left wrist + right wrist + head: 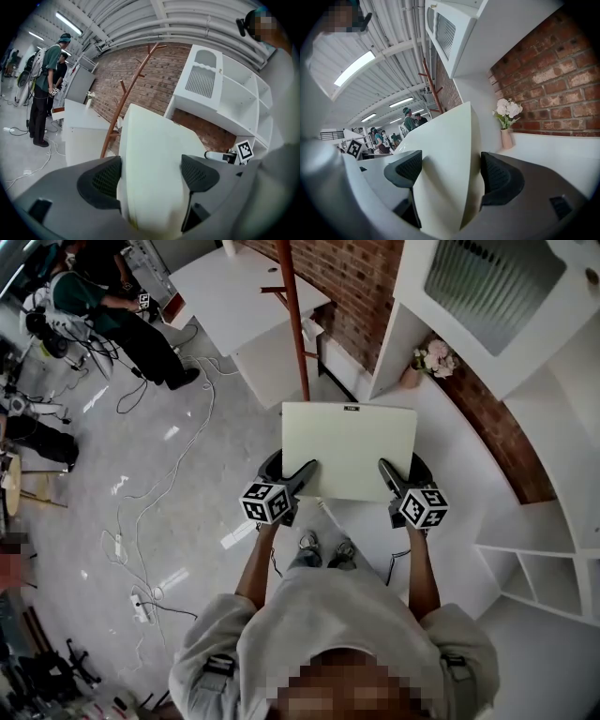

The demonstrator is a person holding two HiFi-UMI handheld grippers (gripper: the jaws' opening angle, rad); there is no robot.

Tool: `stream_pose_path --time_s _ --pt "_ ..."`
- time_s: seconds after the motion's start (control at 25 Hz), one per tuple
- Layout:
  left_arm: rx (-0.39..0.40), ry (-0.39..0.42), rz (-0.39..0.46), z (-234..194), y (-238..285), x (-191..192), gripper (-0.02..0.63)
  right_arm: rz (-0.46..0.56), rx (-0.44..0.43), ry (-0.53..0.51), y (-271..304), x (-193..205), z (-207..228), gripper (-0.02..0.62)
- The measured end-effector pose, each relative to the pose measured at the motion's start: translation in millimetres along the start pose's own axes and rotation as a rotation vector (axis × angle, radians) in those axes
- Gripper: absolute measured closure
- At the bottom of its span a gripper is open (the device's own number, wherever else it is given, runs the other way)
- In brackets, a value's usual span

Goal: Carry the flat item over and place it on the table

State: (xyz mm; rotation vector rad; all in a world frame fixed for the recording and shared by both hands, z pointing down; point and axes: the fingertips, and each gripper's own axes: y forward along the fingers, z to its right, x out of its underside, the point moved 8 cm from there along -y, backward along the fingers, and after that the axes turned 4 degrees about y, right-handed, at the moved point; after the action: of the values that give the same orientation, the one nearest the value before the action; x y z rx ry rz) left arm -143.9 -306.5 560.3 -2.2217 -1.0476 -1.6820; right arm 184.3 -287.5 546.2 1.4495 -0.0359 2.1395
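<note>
Red brick wall and a white shelving unit are running behind a glossy grey floor strewn with cables. A rust-coloured coat stand is rising beside a white table.

Both of the person's bare forearms are reaching forward, roughly parallel, one to each near corner of the flat item. It is being held in the air in front of the person, about level and resting on nothing. The flat item is a thin, rectangular, pale cream panel with a smooth matte face and a small dark mark on its far edge.

The left gripper is clamping the panel's near left corner. In the left gripper view its dark, mesh-textured pads are pressing on either side of the panel, which is filling the gap. The right gripper is doing the same at the near right corner, its pads closing on the panel. A small vase of pale flowers is standing on the white ledge beyond.
</note>
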Motion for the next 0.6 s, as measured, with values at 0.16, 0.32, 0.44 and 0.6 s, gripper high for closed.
stream_pose_path --time_s 0.16,0.32,0.44,0.6 --pt "-0.002 -0.017 -0.029 -6.2 11.2 14.6 0.192 -0.033 0.014 0.012 6.5 12.4 11.3 0.199" --pt "0.000 -0.031 -0.059 -6.8 22.5 30.9 0.192 -0.059 0.029 0.036 7.3 26.4 25.0 0.199" --pt "-0.002 -0.044 -0.087 -7.5 25.7 45.4 0.192 -0.083 0.041 0.057 6.4 40.8 32.6 0.199" --pt "-0.008 -0.059 -0.126 -10.6 29.2 63.3 0.192 -0.117 0.052 0.082 7.9 60.0 41.3 0.199"
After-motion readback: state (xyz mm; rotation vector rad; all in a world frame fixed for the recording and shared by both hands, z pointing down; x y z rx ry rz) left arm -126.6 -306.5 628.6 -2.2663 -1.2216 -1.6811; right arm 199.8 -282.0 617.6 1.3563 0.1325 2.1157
